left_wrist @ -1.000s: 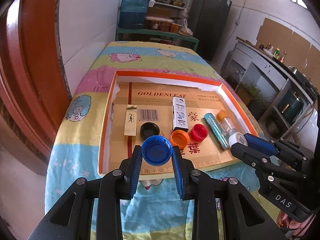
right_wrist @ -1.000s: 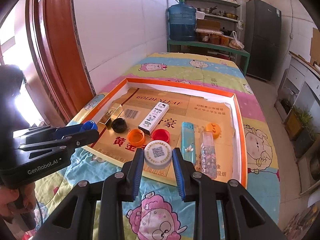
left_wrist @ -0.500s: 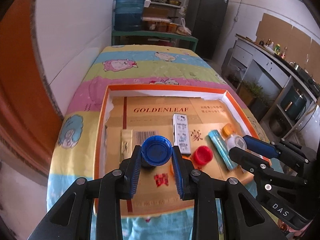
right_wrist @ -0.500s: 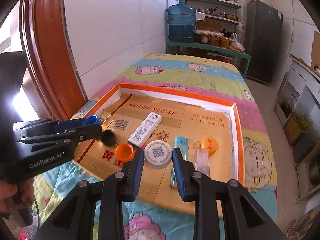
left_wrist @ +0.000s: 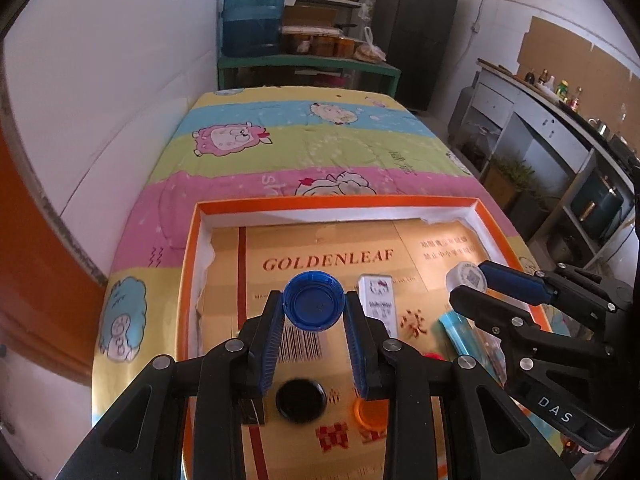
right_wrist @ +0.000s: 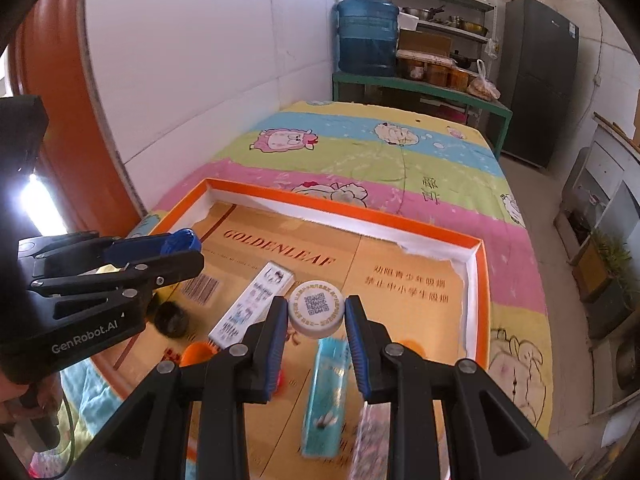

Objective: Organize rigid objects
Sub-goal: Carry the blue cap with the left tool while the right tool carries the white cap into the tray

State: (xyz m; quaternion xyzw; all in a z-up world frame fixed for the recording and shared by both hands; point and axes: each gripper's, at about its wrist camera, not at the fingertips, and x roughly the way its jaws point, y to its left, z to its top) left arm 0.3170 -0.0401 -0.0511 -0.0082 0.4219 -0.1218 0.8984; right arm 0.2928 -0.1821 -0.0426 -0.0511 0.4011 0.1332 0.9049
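Two grippers are seen, each clamped on one cap. The left gripper (left_wrist: 314, 312) is closed on a blue cap (left_wrist: 314, 300), ribbed at its rim and turned open side toward the camera; the right gripper (right_wrist: 316, 314) is closed on a white cap (right_wrist: 316, 308) whose flat top bears a printed square code. Both caps are held above the floor of an orange tray (left_wrist: 192, 264), a shallow rectangular box with white inner walls and a gold cardboard lining printed in red.

Nearest on that lining, one black cap (left_wrist: 301, 400) and one orange cap (left_wrist: 370, 414) are found, both round and blurred. Beside them one teal lighter (right_wrist: 326, 392) lies flat, with one clear glittery bottle (right_wrist: 370, 432) just to its right. Slightly farther in, one white rectangular box (left_wrist: 376, 304) with small printing lies lengthwise. A sliver of one red cap (left_wrist: 434, 356) is glimpsed behind the left gripper's finger.

Compared with a second ago, both grippers have been carried forward over the tray: the caps then hung over its near edge and are now held above its middle, the lying things having slipped beneath the fingers. The grip on each cap is unchanged.

Beyond the tray, a soft striped cloth (right_wrist: 380, 160) with cartoon sheep is spread over the table.
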